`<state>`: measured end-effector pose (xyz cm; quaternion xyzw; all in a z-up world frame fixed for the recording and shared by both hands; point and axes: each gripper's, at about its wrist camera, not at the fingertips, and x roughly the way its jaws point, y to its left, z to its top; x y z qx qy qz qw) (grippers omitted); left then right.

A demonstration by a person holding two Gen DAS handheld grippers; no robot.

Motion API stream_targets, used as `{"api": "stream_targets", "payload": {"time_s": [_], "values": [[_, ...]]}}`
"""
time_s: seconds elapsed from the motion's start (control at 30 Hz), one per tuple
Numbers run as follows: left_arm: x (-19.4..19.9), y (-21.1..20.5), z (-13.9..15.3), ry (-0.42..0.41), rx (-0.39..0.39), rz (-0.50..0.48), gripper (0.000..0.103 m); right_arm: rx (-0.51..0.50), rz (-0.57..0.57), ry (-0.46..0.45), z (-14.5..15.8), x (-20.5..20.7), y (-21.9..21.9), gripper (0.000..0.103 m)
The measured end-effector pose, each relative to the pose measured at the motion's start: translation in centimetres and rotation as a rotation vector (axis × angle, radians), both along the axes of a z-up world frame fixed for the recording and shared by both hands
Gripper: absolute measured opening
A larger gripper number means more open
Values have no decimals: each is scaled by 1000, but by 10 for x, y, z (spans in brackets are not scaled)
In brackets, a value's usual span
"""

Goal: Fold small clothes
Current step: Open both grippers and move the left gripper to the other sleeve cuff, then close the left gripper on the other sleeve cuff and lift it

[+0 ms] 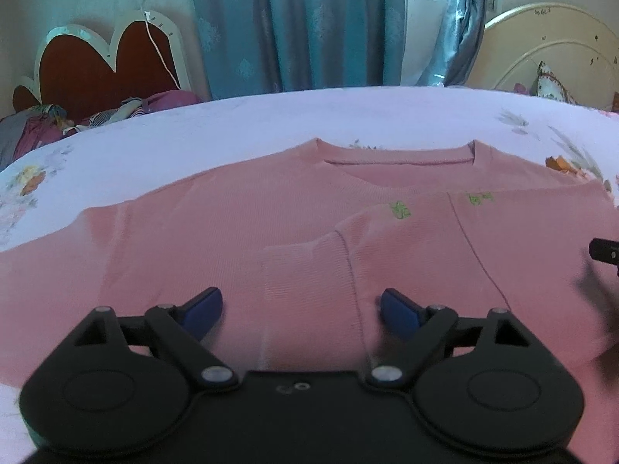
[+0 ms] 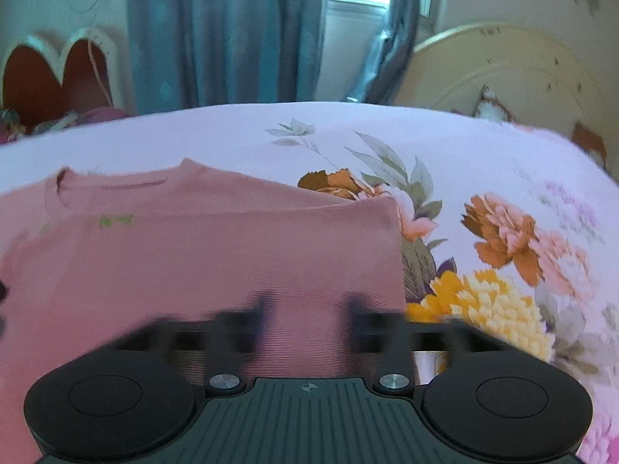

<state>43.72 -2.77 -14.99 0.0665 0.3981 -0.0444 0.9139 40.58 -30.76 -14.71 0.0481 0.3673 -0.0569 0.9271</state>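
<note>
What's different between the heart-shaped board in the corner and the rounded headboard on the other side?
The heart-shaped board is dark red with a white border; the rounded headboard is plain cream with dark specks. The board's top dips into two lobes; the headboard's top is one smooth arch. A thin cord hangs across the board; a patterned cushion leans on the headboard. Both stand upright behind the floral bed, either side of the blue curtains.

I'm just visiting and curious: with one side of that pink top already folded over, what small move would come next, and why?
Probably the left hand-held gripper, open and holding nothing, shifts left to take the flat pink sleeve. The pink ribbed knit top has its right side folded in with a straight edge, while that sleeve lies spread on the floral bedsheet.
</note>
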Motion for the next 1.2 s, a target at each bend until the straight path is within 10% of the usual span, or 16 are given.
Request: {"api": "stream_targets", "payload": {"time_s": [0.3,0.4,0.83,1.2], "values": [[-20,56,23,-23,-34,17,89,88,68,-5,23,-18,60,82],[-25,87,25,-16,-42,49,89,94,110,13,25,-16,91,51],[-40,232,29,-10,-76,273,89,91,237,25,24,6,212,51],[-60,351,29,-30,-111,532,89,57,219,49,12,10,230,51]]}}
